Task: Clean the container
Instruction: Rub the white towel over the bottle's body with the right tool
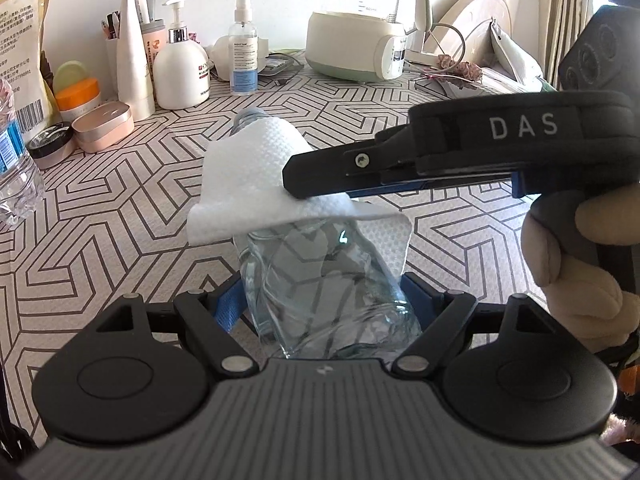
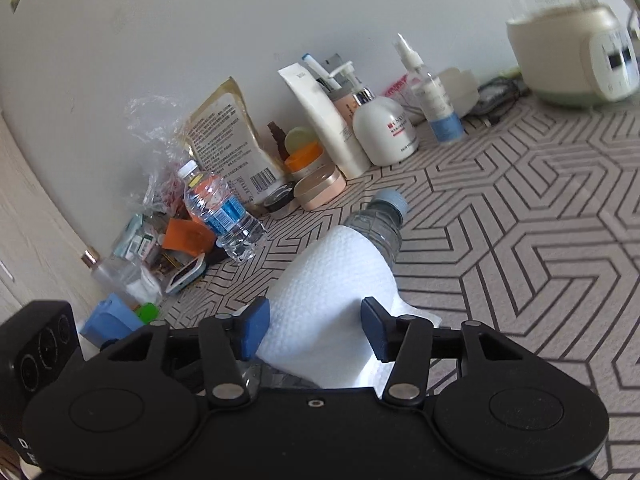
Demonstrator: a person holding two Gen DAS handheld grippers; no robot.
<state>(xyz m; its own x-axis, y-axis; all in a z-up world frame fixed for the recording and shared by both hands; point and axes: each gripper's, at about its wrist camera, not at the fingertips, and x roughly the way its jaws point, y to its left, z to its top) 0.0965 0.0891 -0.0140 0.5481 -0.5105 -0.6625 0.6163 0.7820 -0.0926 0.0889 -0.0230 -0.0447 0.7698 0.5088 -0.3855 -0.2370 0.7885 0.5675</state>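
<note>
We hold the clear bottle [image 1: 320, 280] clamped in our left gripper [image 1: 324, 308], lying tilted above the patterned table [image 1: 480, 240]. A white paper towel [image 2: 336, 300] drapes over it, sitting between our right gripper's [image 2: 314, 332] parted jaws.

1. Right gripper [image 2: 316, 330]: blue pads standing apart, flanking a white paper towel [image 2: 334, 292].
2. Towel draped over a clear plastic bottle [image 2: 380, 228], grey-capped, lying on the patterned tabletop [image 2: 540, 240].
3. Toiletries and a water bottle [image 2: 222, 212] along the wall.
</note>
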